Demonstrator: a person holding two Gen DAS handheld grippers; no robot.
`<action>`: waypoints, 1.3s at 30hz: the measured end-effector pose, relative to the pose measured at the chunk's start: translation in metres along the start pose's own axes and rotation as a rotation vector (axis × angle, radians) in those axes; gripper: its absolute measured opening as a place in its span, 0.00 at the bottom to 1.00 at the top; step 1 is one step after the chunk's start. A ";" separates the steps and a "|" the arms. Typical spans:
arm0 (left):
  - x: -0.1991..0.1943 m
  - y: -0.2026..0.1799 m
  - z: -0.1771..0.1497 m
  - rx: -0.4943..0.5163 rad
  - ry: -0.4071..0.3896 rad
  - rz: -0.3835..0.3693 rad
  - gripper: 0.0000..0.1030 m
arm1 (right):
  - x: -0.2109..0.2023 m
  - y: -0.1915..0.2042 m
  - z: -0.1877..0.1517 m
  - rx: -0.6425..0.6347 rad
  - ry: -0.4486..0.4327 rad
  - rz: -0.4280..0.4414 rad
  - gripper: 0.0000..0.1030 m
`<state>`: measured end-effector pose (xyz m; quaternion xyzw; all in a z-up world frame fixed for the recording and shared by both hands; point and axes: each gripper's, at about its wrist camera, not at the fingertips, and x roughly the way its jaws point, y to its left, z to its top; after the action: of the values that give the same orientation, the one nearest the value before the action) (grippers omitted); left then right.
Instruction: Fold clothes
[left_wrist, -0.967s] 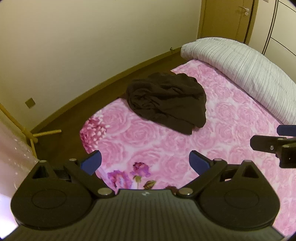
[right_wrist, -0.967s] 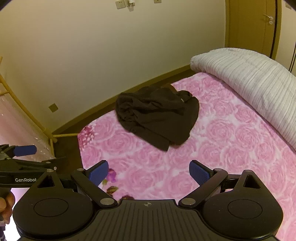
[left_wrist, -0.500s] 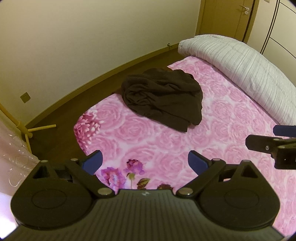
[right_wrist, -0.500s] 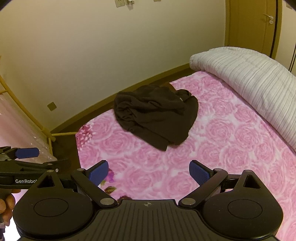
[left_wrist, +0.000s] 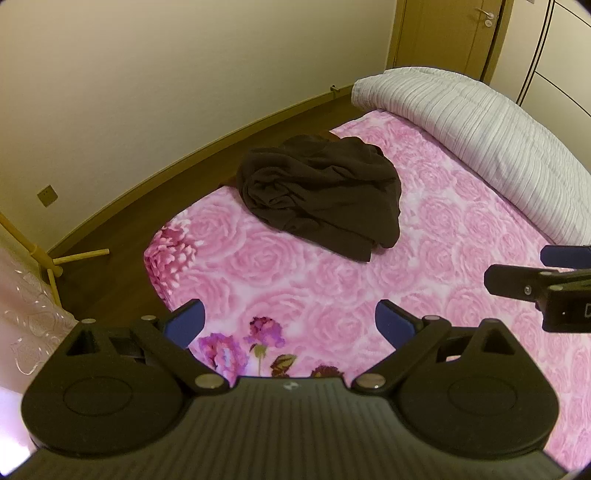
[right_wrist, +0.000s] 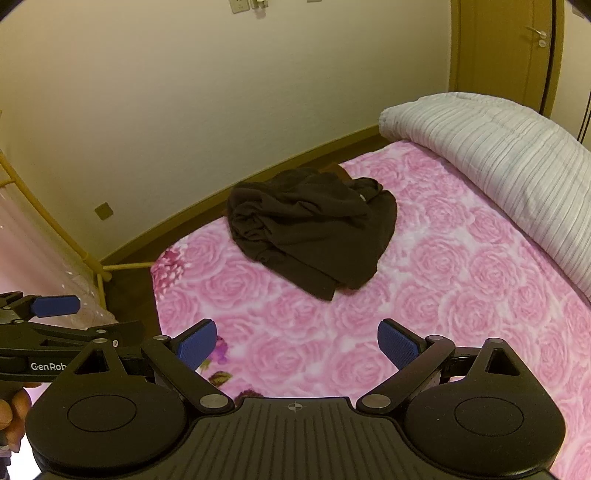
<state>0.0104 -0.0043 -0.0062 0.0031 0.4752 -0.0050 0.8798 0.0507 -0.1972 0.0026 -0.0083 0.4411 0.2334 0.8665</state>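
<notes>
A crumpled dark brown garment (left_wrist: 325, 192) lies in a heap on the pink rose-patterned bed (left_wrist: 461, 236), near its far left edge; it also shows in the right wrist view (right_wrist: 314, 229). My left gripper (left_wrist: 290, 325) is open and empty, held above the near part of the bed, well short of the garment. My right gripper (right_wrist: 297, 347) is open and empty, also short of the garment. Each gripper shows from the side in the other's view, the right one (left_wrist: 546, 273) and the left one (right_wrist: 55, 317).
A rolled white striped duvet (left_wrist: 480, 129) lies along the bed's right side. Brown floor (left_wrist: 140, 225) and a cream wall (left_wrist: 184, 74) lie beyond the left edge. A yellow wooden rack (right_wrist: 55, 229) stands at the left. A door (right_wrist: 506, 48) is at the back right.
Both grippers have drifted slightly; the garment sits a little further left and higher in the views. Both stay open and empty. The garment has not moved.
</notes>
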 end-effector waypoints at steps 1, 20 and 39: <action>0.000 0.000 0.000 0.000 0.000 -0.001 0.95 | 0.000 0.000 0.000 0.001 0.000 0.000 0.94; -0.007 0.003 -0.010 0.020 0.004 -0.023 0.95 | 0.001 0.010 -0.002 -0.017 0.008 0.006 0.94; -0.013 -0.003 -0.017 0.019 0.011 -0.044 0.95 | 0.002 0.005 0.000 -0.036 0.018 0.025 0.94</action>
<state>-0.0108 -0.0069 -0.0044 0.0008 0.4798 -0.0287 0.8769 0.0499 -0.1924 0.0025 -0.0205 0.4448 0.2521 0.8592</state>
